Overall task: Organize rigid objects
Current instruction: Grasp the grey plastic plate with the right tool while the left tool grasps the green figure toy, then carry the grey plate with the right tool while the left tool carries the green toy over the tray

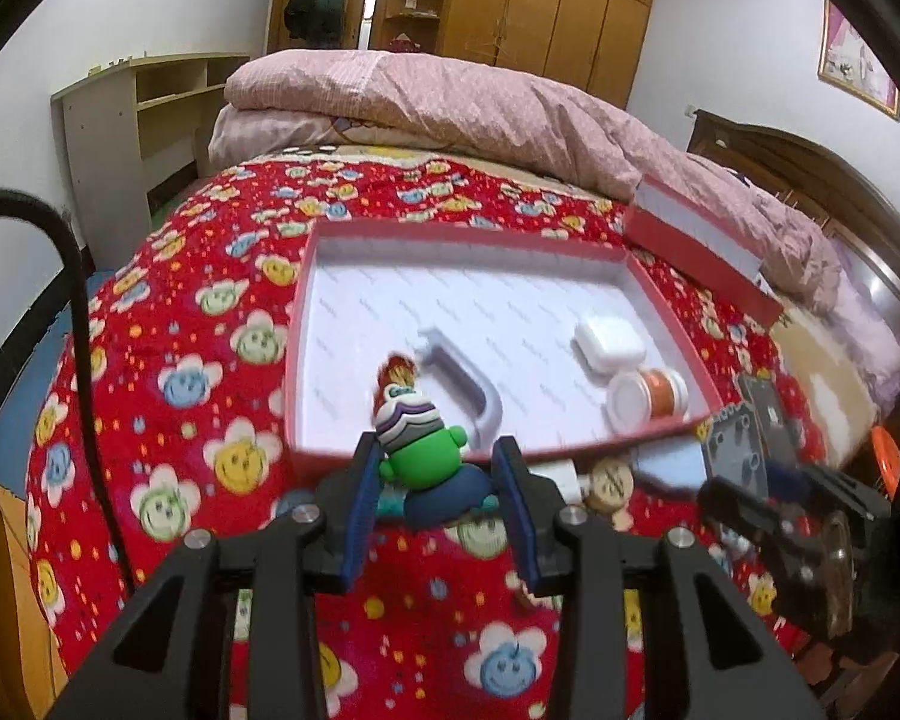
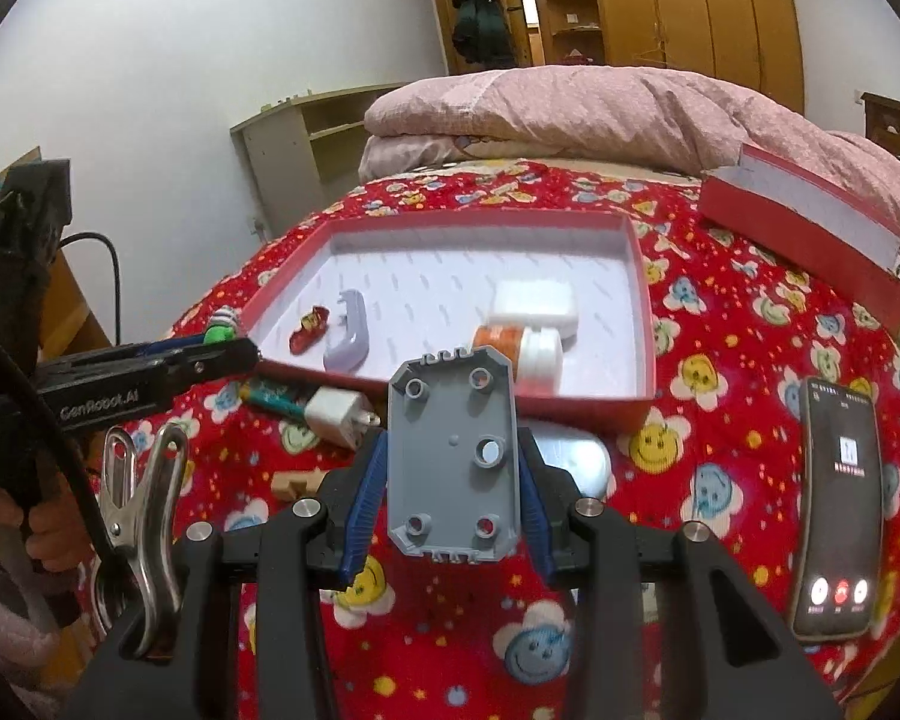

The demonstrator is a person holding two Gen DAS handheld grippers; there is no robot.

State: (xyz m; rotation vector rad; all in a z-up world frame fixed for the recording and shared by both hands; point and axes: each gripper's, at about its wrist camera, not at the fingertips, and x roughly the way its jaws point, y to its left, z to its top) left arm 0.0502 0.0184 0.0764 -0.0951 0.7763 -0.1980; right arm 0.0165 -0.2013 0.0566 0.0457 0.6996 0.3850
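Note:
In the left wrist view my left gripper is shut on a toy figure with a green body, blue base and striped cap, held just before the near rim of the red box. My right gripper is shut on a flat grey plastic plate with round holes, raised over the blanket in front of the box. Inside the box lie a lilac handle, a small red toy, a white case and an orange jar on its side.
The box lid lies at the back right. A phone with a lit screen rests on the red blanket at right. A white plug, a teal item and a wooden piece lie before the box. A folded pink quilt is behind.

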